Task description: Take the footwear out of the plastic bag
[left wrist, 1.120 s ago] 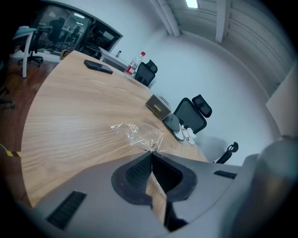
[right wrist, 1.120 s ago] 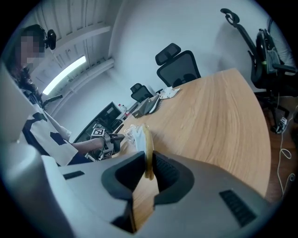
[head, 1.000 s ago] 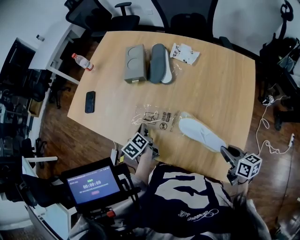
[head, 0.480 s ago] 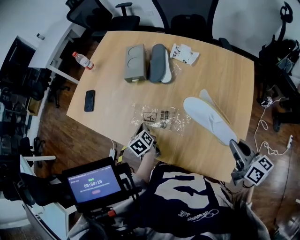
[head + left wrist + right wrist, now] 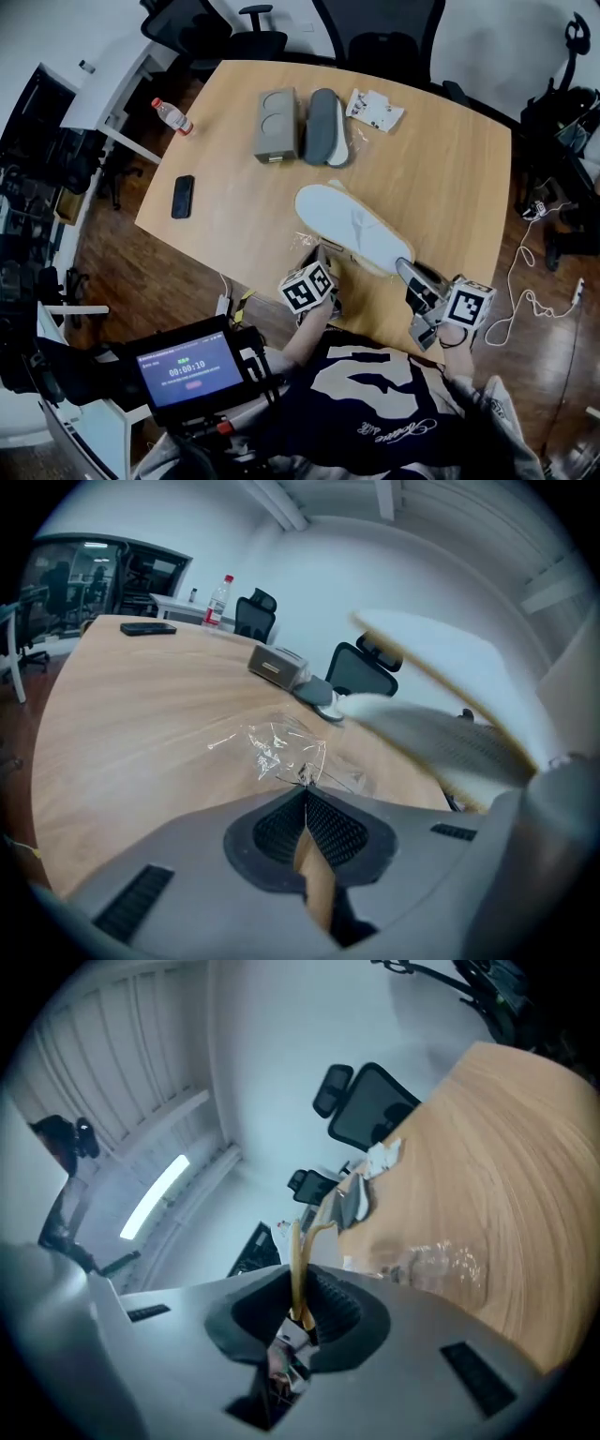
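A pair of white slippers (image 5: pixel 352 225) with tan soles hangs above the table, clear of the bag. My right gripper (image 5: pixel 406 269) is shut on their near end, and in the right gripper view the slippers (image 5: pixel 298 1260) show edge-on between the jaws. The clear plastic bag (image 5: pixel 316 242) lies crumpled on the wooden table (image 5: pixel 450 178), mostly hidden under the slippers. My left gripper (image 5: pixel 325 256) is shut on the bag's near edge. In the left gripper view the bag (image 5: pixel 281 750) spreads out from my left gripper (image 5: pixel 305 791), with the slippers (image 5: pixel 450 677) overhead at the right.
At the table's far side lie a grey box (image 5: pixel 276 125), a dark grey and white slipper pair (image 5: pixel 325 127) and a crumpled packet (image 5: pixel 375 110). A phone (image 5: pixel 182 196) and a water bottle (image 5: pixel 172 116) sit at the left. Office chairs stand behind the table.
The right gripper has swung the slippers up and to the left, from the table's right side to above the bag. The left gripper has shifted right with the bag's edge.
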Motion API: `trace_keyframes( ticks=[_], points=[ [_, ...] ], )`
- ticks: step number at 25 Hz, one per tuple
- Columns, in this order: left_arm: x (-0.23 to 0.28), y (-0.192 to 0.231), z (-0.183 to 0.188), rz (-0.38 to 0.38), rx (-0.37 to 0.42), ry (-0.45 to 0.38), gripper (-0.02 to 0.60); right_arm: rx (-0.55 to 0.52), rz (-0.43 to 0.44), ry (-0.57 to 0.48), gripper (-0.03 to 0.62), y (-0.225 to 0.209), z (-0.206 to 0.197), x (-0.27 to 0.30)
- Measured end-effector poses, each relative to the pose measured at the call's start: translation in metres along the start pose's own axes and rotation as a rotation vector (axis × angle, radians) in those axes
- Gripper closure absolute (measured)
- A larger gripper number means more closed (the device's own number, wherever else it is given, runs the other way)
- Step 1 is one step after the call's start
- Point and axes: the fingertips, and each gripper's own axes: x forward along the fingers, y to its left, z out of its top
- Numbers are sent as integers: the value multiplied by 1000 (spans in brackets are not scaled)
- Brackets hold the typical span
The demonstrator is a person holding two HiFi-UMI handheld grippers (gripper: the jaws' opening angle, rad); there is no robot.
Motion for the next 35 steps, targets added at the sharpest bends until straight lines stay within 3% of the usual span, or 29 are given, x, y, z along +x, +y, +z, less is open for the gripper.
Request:
trace_keyframes(
  ticks=[3, 7, 14, 21, 23, 27, 30, 35],
  points=[
    [1, -8, -9, -38, 40, 40, 574, 110, -131, 56, 547, -43, -35, 17],
    [0, -10, -14, -81, 50, 73, 572, 41, -305, 138, 546, -87, -52, 15],
    [-11, -12, -21, -100, 25, 93, 514, -45, -452, 211, 538, -129, -62, 12],
    [-38, -23, -10, -110, 10, 31, 497, -88, -435, 229, 528, -135, -64, 11],
    [-48, -31, -5, -123, 10, -9, 497, -163, -439, 244, 514, -130, -63, 9],
    [-70, -53, -7, -150, 23, -72, 499, -329, -465, 283, 385, -116, -62, -6],
    [-87, -74, -15, -186, 39, -122, 499, -415, -478, 250, 382, -107, -51, -25],
    [-114, -107, -48, -239, 46, -168, 499, -418, -359, 235, 384, -81, -57, -56]
  ],
)
